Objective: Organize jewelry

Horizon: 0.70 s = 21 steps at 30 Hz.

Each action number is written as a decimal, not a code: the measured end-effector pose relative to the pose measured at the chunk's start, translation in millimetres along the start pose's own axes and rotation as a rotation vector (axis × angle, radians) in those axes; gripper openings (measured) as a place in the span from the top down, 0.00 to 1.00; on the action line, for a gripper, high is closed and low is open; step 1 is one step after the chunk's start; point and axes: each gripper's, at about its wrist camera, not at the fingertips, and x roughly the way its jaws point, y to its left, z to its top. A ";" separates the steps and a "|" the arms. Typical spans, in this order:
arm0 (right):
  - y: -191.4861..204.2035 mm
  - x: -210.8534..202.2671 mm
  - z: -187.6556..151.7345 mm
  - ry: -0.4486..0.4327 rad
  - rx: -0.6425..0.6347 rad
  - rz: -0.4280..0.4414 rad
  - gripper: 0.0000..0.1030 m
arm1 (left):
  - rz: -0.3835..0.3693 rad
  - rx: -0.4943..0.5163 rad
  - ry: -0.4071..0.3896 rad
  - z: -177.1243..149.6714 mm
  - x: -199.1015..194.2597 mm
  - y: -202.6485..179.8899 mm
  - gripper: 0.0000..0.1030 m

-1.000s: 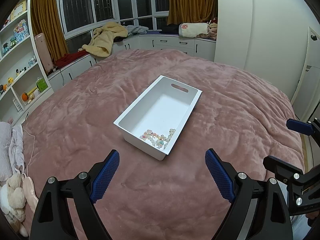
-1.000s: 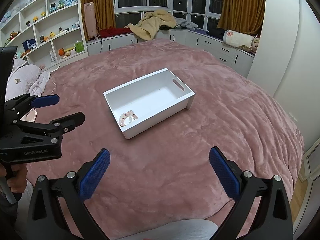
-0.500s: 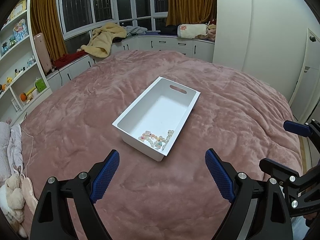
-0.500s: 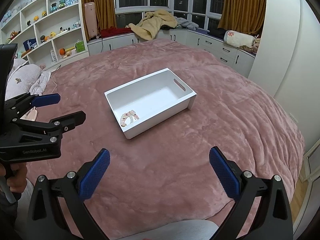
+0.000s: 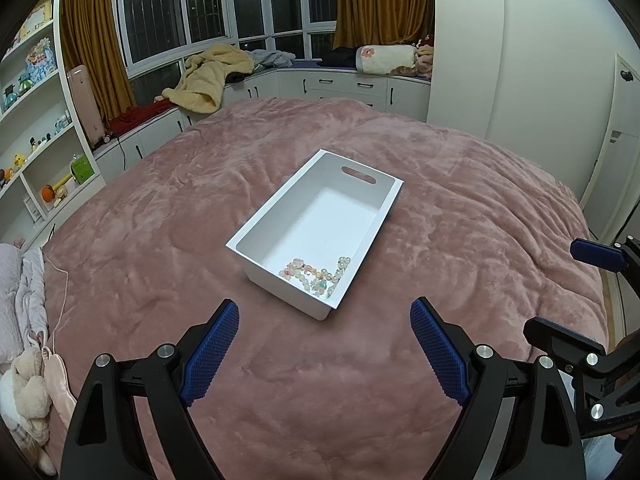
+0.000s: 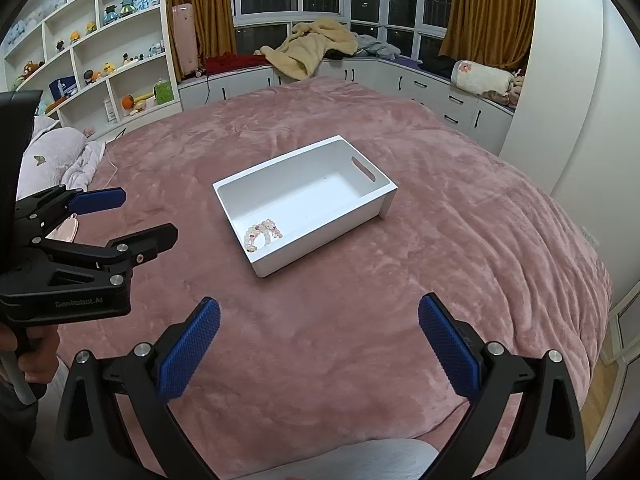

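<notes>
A white rectangular bin (image 5: pixel 352 168) (image 6: pixel 384 184) with a handle slot sits on the pink bedspread. Beaded bracelets (image 5: pixel 316 274) (image 6: pixel 262 234) lie in its near end. My left gripper (image 5: pixel 324 320) is open and empty, held above the bedspread short of the bin; it also shows in the right wrist view (image 6: pixel 120 216) at the left. My right gripper (image 6: pixel 318 320) is open and empty, nearer than the bin; it shows at the right edge of the left wrist view (image 5: pixel 576 288).
The pink bedspread (image 5: pixel 160 240) covers a wide bed. White shelves with toys (image 6: pixel 92 60) stand at the left. Window-seat cabinets (image 5: pixel 340 84) with blankets run along the back. Pillows and soft toys (image 5: pixel 24 380) lie at the bed's left edge.
Both grippers have drawn back and shifted slightly; the bin sits a little differently in each view. Both grippers stay open and empty.
</notes>
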 end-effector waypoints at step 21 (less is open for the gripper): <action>0.8 -4.9 -3.6 -0.007 0.003 -0.008 0.05 | 0.010 0.006 0.001 -0.7 -0.7 8.7 0.13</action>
